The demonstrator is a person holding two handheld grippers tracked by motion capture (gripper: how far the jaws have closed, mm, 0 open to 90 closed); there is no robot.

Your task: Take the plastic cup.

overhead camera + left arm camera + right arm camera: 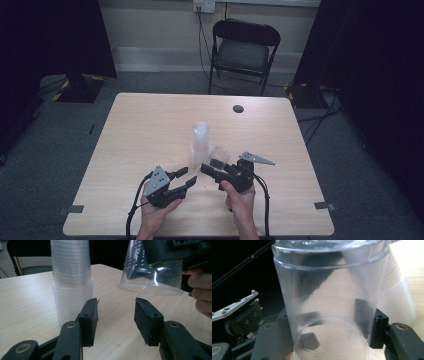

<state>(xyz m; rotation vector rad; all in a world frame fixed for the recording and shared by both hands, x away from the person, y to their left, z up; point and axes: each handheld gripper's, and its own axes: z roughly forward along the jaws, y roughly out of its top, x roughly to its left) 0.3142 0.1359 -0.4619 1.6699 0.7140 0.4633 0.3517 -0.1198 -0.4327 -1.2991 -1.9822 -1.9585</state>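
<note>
A stack of clear plastic cups (200,142) stands upright near the middle of the light wooden desk (145,125). Just beside it, at about 4 o'clock from the stack, the right gripper (214,169) carries a single clear cup (218,156) tipped on its side and lifted off the desk. In the right gripper view the fingers (364,320) press against the single clear cup (329,297) from both sides, so they are closed on it; the stack of clear plastic cups (397,302) shows pale behind it at 3 o'clock. The left gripper (184,178) sits at roughly 7 o'clock from the stack, held in the person's left hand (157,210). In the left gripper view its fingers (90,320) stand apart with nothing between them, aimed at the bare desk (27,297) between the stack (72,277) at 11 o'clock and the carried cup (152,272) at 1 o'clock. The right hand (241,197) grips its tool from below. A dark folding chair (243,50) stands beyond the desk at 12 o'clock.
</note>
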